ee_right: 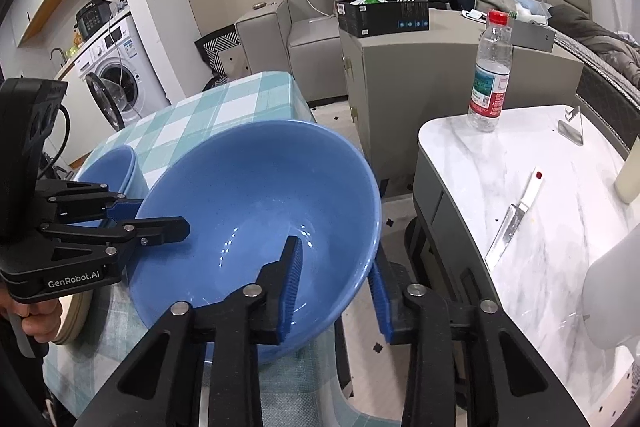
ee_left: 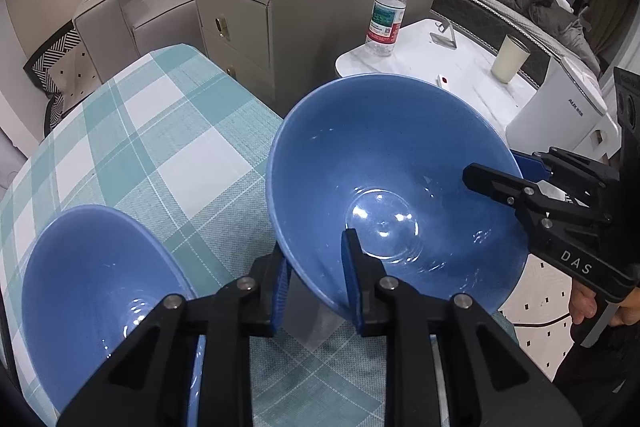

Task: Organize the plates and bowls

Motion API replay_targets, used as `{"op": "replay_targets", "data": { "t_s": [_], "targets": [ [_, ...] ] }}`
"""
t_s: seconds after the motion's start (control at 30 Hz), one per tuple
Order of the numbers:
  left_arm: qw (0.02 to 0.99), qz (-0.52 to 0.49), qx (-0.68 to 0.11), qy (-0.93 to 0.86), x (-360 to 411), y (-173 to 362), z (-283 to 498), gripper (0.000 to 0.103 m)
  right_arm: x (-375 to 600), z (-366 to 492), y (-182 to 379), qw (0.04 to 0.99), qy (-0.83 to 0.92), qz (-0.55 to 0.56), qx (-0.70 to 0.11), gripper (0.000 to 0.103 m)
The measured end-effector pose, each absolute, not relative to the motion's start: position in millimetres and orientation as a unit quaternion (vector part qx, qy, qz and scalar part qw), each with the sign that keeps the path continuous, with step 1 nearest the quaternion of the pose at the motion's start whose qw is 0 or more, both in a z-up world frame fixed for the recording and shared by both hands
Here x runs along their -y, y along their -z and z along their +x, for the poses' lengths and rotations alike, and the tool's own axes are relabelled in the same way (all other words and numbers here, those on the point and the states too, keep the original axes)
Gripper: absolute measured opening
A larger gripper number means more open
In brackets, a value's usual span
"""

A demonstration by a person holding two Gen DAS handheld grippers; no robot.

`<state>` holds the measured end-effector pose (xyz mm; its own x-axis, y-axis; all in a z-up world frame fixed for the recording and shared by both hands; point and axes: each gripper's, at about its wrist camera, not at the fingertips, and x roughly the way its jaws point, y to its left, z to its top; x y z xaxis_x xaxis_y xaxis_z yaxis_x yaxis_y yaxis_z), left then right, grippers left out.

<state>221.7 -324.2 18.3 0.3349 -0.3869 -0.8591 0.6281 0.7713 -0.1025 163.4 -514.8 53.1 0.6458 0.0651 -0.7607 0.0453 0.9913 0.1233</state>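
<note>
A large blue bowl (ee_left: 380, 155) (ee_right: 256, 187) is at the right end of the checked-cloth table (ee_left: 160, 131) (ee_right: 224, 107). My left gripper (ee_left: 316, 247) (ee_right: 160, 215) is shut on its rim, one finger inside and one outside. My right gripper (ee_right: 334, 255) (ee_left: 496, 167) is shut on the opposite rim in the same way. A second blue bowl (ee_left: 92, 279) (ee_right: 112, 167) sits on the cloth just beyond the left gripper, untouched. In the right wrist view, the beige edge of a plate (ee_right: 74, 315) shows under the left hand.
Right of the table stands a white marble side table (ee_right: 520, 155) with a water bottle (ee_left: 386, 11) (ee_right: 490, 75), a cream cup (ee_left: 510, 59) and a knife (ee_right: 516, 219). A grey cabinet (ee_left: 280, 11) stands behind, and a white appliance (ee_left: 560, 115) at the far right.
</note>
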Motion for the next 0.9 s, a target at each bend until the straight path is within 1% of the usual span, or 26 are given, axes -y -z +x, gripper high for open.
{"op": "replay_targets", "data": {
  "t_s": [0.1, 0.13, 0.47, 0.9],
  "targets": [
    [0.81, 0.122, -0.481, 0.313, 321, -21, 222, 0.023, 514, 163, -55, 0.906, -0.001, 0.067, -0.417, 0.025],
    [0.81, 0.121, -0.481, 0.313, 320, -21, 222, 0.023, 514, 163, -56, 0.907, -0.001, 0.067, -0.417, 0.025],
    [0.822, 0.097, -0.465, 0.313, 302, -37, 223, 0.023, 500, 160, -74, 0.917, 0.0, 0.066, -0.393, 0.024],
    [0.84, 0.071, -0.439, 0.309, 283, -60, 224, 0.023, 488, 159, -99, 0.932, 0.004, 0.096, -0.35, 0.024]
  ]
}}
